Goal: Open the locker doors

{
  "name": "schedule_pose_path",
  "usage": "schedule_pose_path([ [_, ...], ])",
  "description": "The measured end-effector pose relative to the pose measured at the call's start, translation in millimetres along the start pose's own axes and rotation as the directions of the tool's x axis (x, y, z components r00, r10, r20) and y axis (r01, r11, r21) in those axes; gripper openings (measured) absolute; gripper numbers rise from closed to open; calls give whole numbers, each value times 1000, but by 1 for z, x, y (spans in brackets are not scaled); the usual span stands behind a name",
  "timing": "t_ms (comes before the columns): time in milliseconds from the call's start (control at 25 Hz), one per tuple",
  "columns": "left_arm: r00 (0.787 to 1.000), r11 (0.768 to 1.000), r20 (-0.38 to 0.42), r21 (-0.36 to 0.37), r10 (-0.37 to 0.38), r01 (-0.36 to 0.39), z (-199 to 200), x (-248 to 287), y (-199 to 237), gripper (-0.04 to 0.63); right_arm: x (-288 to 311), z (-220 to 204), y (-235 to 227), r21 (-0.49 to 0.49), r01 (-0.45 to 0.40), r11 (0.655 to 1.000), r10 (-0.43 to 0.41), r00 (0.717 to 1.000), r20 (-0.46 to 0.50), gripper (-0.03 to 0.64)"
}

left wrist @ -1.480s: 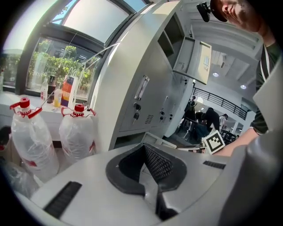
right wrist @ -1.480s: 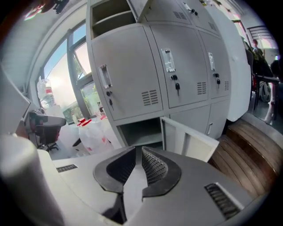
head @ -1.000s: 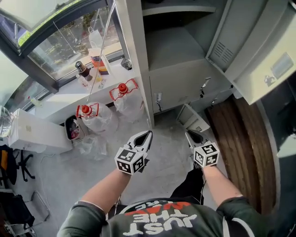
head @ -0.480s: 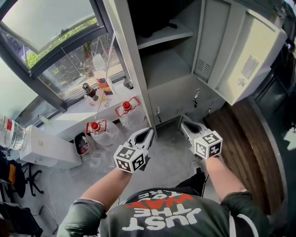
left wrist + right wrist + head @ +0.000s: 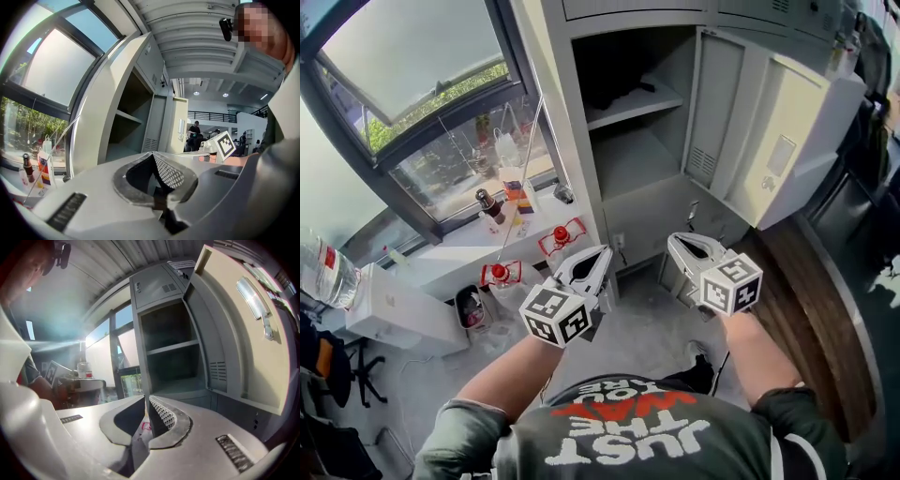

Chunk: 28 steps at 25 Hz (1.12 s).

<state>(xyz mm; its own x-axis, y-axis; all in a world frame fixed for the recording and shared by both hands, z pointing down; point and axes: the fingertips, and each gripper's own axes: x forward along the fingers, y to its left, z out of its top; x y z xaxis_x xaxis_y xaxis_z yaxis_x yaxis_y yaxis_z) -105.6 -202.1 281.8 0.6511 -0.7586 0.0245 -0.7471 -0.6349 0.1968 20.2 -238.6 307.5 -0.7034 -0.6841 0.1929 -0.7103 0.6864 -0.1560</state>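
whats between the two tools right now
Head view: just grey floor at the foot of the locker shows between the left tool and the right tool, whose empty jaws have just been closing.

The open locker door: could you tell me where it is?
In the head view, the open locker door stands upper right, swung out beside the shelved compartment.
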Motion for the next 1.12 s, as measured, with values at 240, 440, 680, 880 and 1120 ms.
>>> schedule_pose_path([
  [240,999,1000,45,3,-5,5,47,-4,-13,-3,-7,47,12,-26,-32,999,33,998,59,52],
  [440,997,1000,79,27,-17,15,86,-12,-25,-3,-18,81,29,-62,-29,998,35,995,97,49],
  [680,994,998,94,55,-49,44,111,-28,-41,-3,-29,103,49,-84,-13,996,22,994,111,44],
  [880,993,997,99,62,-60,54,113,-44,-40,-3,-35,112,65,-70,-9,997,18,991,134,41],
  [1120,993,998,104,48,-55,51,114,-55,-31,-3,-30,112,71,-61,-5,998,12,992,127,40],
])
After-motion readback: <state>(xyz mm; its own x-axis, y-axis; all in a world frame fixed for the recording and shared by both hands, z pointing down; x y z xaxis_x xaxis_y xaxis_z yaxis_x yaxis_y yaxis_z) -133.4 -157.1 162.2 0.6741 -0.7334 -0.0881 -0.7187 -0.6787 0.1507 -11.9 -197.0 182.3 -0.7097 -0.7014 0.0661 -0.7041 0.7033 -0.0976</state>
